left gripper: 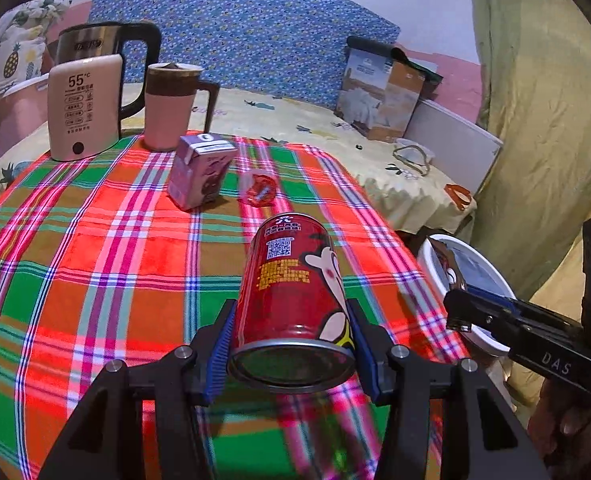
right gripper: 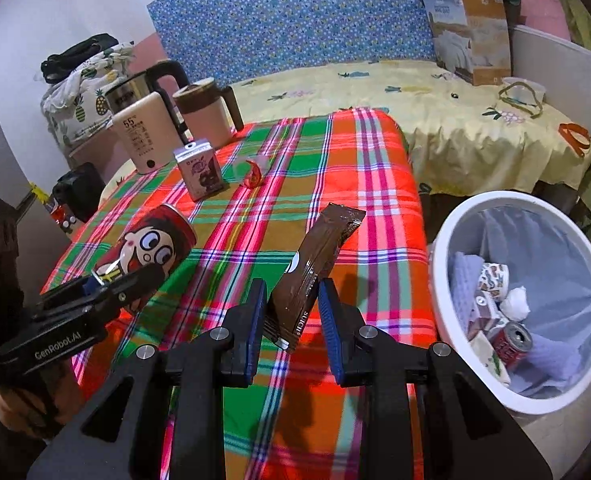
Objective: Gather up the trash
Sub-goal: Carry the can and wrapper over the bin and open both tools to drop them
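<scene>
My left gripper [left gripper: 291, 320] is shut on a red cartoon can [left gripper: 295, 292], held above the plaid tablecloth [left gripper: 95, 260]; the can also shows in the right wrist view [right gripper: 147, 248]. My right gripper [right gripper: 291, 300] is shut on a brown snack wrapper [right gripper: 315, 264], held over the table's right part. A white trash bin [right gripper: 447, 232] with a blue liner stands right of the table and holds a can, cartons and tissue. A purple drink carton [left gripper: 199, 172] and a small red-and-clear wrapper [left gripper: 259, 188] rest on the cloth.
A pink warmer [left gripper: 83, 108], a steel kettle [left gripper: 103, 40] and a pink mug [left gripper: 167, 108] stand at the table's far left. Behind is a bed with a yellow sheet [right gripper: 455, 120], a cardboard box [right gripper: 471, 28] and small items.
</scene>
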